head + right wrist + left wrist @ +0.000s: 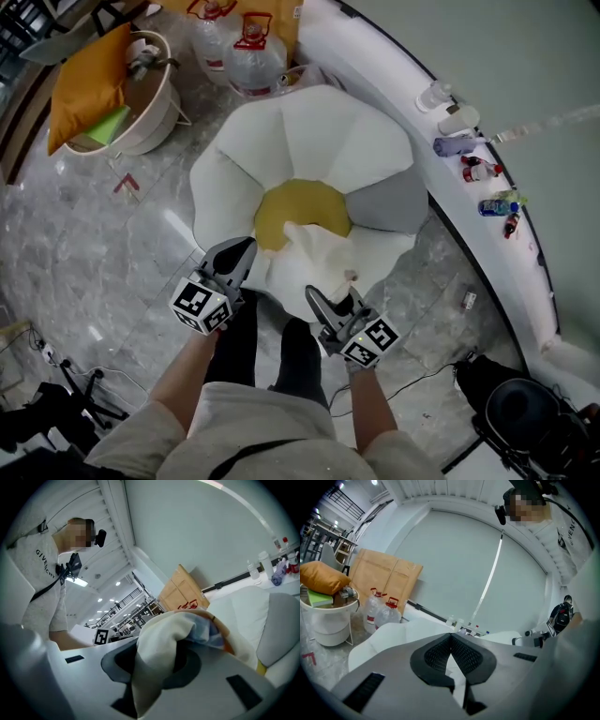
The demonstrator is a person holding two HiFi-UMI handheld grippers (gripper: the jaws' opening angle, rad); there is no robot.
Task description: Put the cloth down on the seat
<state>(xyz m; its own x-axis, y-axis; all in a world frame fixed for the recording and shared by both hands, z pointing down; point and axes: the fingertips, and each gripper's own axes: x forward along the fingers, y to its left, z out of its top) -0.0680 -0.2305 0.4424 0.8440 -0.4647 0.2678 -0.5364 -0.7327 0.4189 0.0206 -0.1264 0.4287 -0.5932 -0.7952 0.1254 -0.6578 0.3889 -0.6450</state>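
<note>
Cloth (314,248) in outstretched right hand-held gripper (330,302)

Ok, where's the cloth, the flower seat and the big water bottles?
cloth (317,251), head view, on its crumpled middle.
flower seat (309,131), head view, on a bare white petal.
water bottles (255,64), head view, on the clear body of the bottle nearest the seat.

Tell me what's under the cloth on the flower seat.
The cloth drapes over the yellow centre of the seat and a white front petal. Part of the centre shows; anything else beneath is covered. The right gripper grips its near edge.
</note>
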